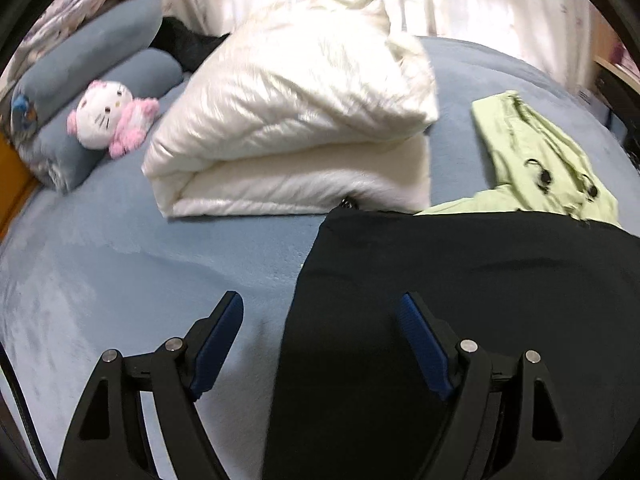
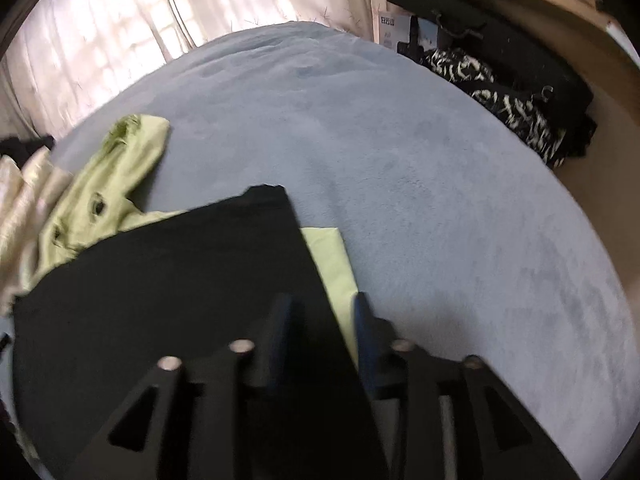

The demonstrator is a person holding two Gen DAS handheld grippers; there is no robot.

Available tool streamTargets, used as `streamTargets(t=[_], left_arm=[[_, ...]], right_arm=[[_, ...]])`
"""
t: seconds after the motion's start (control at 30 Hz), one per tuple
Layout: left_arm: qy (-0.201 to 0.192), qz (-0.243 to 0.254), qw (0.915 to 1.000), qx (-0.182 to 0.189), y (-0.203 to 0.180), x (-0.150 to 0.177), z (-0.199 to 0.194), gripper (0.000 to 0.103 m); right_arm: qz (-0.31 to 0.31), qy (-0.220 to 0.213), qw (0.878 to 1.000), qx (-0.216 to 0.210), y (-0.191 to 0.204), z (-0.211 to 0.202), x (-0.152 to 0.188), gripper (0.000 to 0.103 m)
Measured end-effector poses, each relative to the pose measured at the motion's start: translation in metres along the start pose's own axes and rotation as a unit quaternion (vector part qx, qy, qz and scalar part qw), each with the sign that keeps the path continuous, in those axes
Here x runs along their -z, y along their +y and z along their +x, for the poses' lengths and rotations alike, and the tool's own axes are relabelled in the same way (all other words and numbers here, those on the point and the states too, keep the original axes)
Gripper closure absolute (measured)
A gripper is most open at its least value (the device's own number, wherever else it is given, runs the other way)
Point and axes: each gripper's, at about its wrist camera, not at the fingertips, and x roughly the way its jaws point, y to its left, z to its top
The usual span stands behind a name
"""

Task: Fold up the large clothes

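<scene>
A: Blue bed (image 1: 120, 264) serves as the folding surface; black garment (image 1: 460, 280) lies flat lower right, covering the green garment (image 1: 532, 148).

B: Left gripper (image 1: 320, 344) gapes wide, empty. Right gripper (image 2: 320, 332) part-open astride the black edge, pads apparently clear, probably just let go.

Soft daylight glows through pale sheer curtains (image 2: 120, 40); both fisheye views bend at dark edges, the right one motion-blurred.
</scene>
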Motion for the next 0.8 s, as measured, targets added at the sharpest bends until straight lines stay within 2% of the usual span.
streamTargets(t=[0.17, 0.33, 0.47, 0.63, 0.67, 0.7, 0.73, 0.8], left_arm=[[0.014, -0.007, 0.9998, 0.010, 0.025, 0.012, -0.010, 0.022], [0.050, -0.042, 0.9978, 0.016, 0.052, 0.026, 0.009, 0.022], [0.058, -0.056, 0.9966, 0.016, 0.056, 0.031, 0.019, 0.022], [0.061, -0.052, 0.9966, 0.017, 0.047, 0.033, 0.028, 0.022], [0.061, -0.050, 0.9967, 0.017, 0.044, 0.033, 0.029, 0.022], [0.060, -0.050, 0.9968, 0.017, 0.042, 0.033, 0.029, 0.022], [0.058, -0.048, 0.9970, 0.016, 0.039, 0.033, 0.028, 0.022], [0.054, -0.046, 0.9973, 0.019, 0.034, 0.032, 0.025, 0.022]], right_arm=[[0.042, 0.018, 0.996, -0.079, -0.025, 0.002, -0.010, 0.053], [0.060, 0.036, 0.991, -0.112, -0.029, 0.028, -0.023, 0.053], [0.057, 0.053, 0.990, -0.115, -0.018, 0.050, -0.029, 0.053], [0.030, 0.062, 0.992, -0.107, -0.009, 0.062, -0.026, 0.052], [0.013, 0.058, 0.993, -0.101, -0.006, 0.060, -0.024, 0.062], [0.000, 0.056, 0.994, -0.092, -0.004, 0.058, -0.023, 0.096], [-0.009, 0.056, 0.994, -0.092, -0.005, 0.055, -0.023, 0.101], [-0.023, 0.037, 0.996, -0.083, -0.006, 0.040, -0.019, 0.102]])
